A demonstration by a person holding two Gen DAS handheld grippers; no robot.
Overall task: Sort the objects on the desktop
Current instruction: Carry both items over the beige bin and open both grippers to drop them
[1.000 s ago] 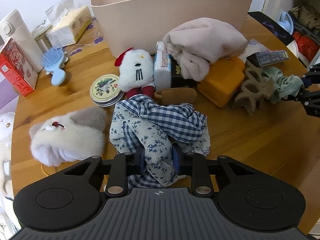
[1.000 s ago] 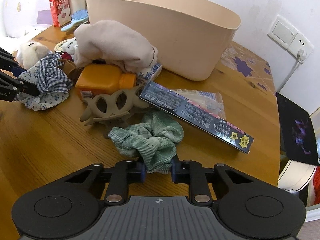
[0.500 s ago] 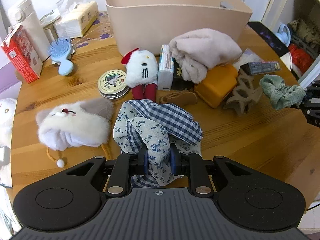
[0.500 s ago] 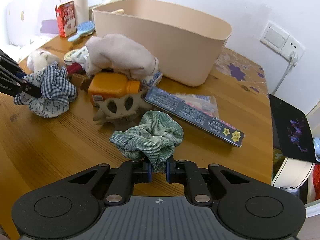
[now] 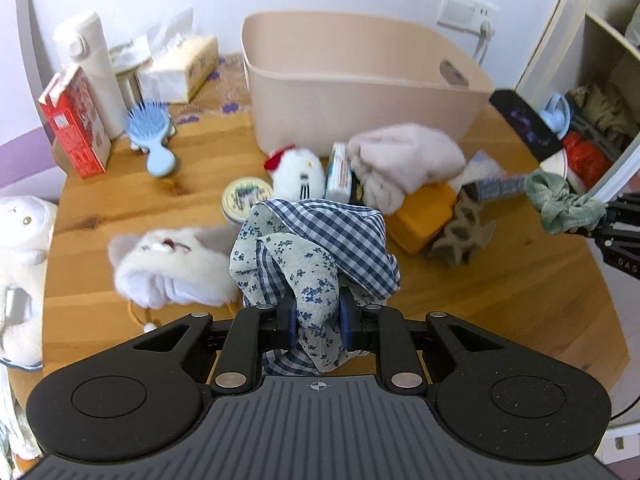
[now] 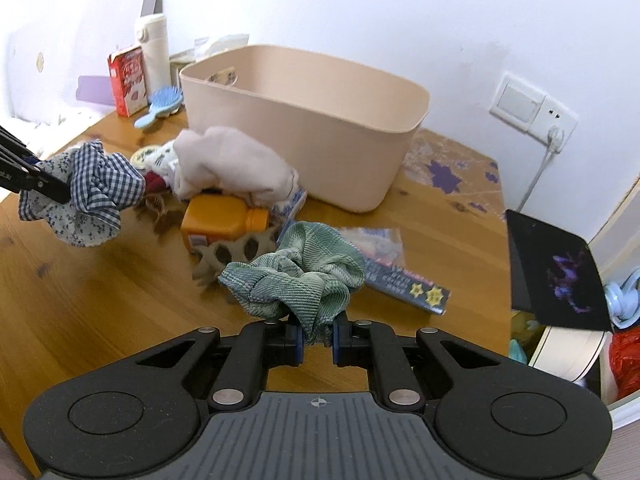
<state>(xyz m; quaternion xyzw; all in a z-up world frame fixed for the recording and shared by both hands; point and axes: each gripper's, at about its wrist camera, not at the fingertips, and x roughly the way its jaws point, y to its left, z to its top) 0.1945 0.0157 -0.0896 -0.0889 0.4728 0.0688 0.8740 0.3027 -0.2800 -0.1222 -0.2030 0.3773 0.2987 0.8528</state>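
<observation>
**Both grippers hold scrunchies clear of the table**

In the left wrist view, the left gripper sits at 6 o'clock, its jaws pinched onto the blue checked and floral scrunchie, which bunches up ahead of the fingers and hangs off the wooden table; at 9 o'clock of it lies a white furry plush; at 3 o'clock, near the frame edge, the right gripper carries the green scrunchie.

In the right wrist view, the right gripper is clamped narrowly on the green scrunchie, lifted above the tabletop; at 12 o'clock behind it lie a beige hair claw and an orange bottle on its side, touching each other; at 2 o'clock a dark printed box rests flat; at 10 o'clock the left gripper holds the checked scrunchie in the air.

Farther on, a pinkish cloth is draped over the bottle's far side; beyond it, at 12 o'clock, stands the beige bin; at 11 o'clock, by the wall, are a blue hairbrush, a red carton and a white flask.
</observation>
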